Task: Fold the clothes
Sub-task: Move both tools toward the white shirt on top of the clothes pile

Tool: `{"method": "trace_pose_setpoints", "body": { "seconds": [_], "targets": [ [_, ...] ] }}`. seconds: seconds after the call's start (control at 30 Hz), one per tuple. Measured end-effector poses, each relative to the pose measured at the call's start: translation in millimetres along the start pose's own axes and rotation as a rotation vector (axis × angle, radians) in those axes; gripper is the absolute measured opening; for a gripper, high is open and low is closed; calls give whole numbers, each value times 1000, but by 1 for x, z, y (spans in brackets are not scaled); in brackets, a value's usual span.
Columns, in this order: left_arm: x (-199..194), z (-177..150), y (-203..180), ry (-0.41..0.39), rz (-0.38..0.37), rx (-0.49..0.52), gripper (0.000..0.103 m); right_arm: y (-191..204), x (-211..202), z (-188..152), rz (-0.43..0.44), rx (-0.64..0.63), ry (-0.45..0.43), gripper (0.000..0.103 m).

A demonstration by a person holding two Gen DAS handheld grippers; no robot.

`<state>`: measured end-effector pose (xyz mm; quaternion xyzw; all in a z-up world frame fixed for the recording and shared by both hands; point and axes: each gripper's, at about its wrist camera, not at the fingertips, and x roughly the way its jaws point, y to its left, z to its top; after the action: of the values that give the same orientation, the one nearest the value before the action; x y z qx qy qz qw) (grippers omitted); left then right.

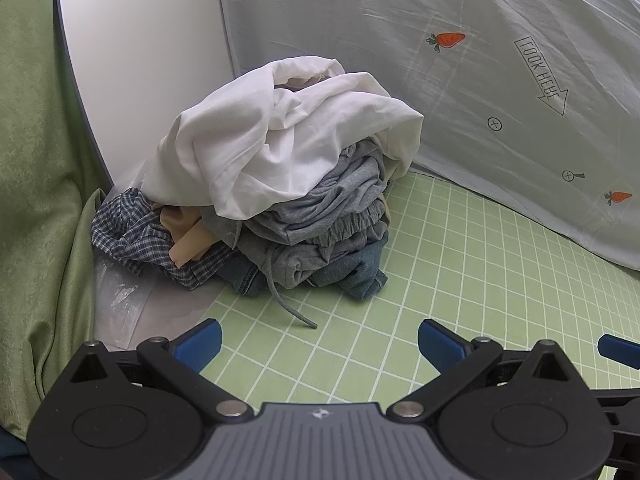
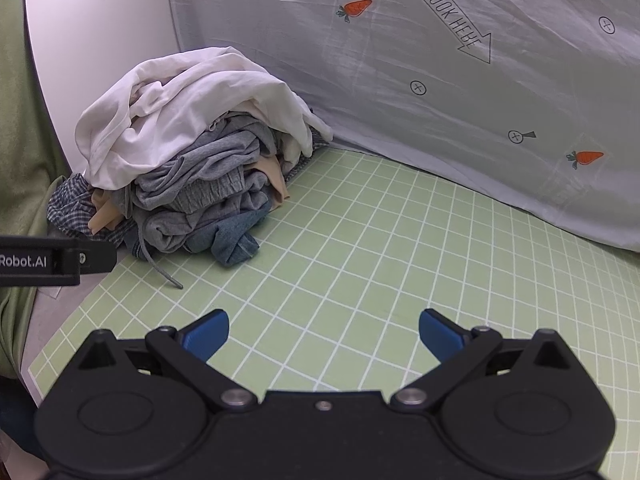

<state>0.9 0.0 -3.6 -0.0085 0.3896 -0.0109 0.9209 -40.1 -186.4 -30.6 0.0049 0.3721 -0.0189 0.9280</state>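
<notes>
Nearest the lens: left gripper (image 1: 319, 341), blue pads spread wide and holding nothing, poised low over the green grid mat (image 1: 460, 264). Likewise the right gripper (image 2: 323, 330), pads parted and bare, level with its partner just beside it, a blue tip of it showing at the edge of the left view. Both seemingly kept wide in readiness for a first grab, with no garment yet taken.

Between grippers and laundry: bare mat, likely left free as the folding surface. A grey drawstring (image 1: 290, 308) trailing out across it from the heap.

Farther on, well apart from both grippers: the clothes pile (image 1: 280, 192), pushed into the back left corner, unfolded. White garment (image 1: 256, 148) draped over the top, grey sweat clothes (image 1: 332, 216) bunched beneath, denim (image 1: 360, 268) at the base, a plaid shirt (image 1: 136, 232) and something tan spilling to the left.

Beyond: a pale sheet (image 1: 440, 60) printed with carrots, hung as a backdrop.
</notes>
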Motion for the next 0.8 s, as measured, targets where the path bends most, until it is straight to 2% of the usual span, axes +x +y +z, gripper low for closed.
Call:
{"method": "trace_pose_setpoints", "body": {
  "seconds": [0.8],
  "targets": [
    [5, -1, -3, 17, 3, 15, 103, -2, 3, 1, -2, 1, 27, 102]
  ]
}}
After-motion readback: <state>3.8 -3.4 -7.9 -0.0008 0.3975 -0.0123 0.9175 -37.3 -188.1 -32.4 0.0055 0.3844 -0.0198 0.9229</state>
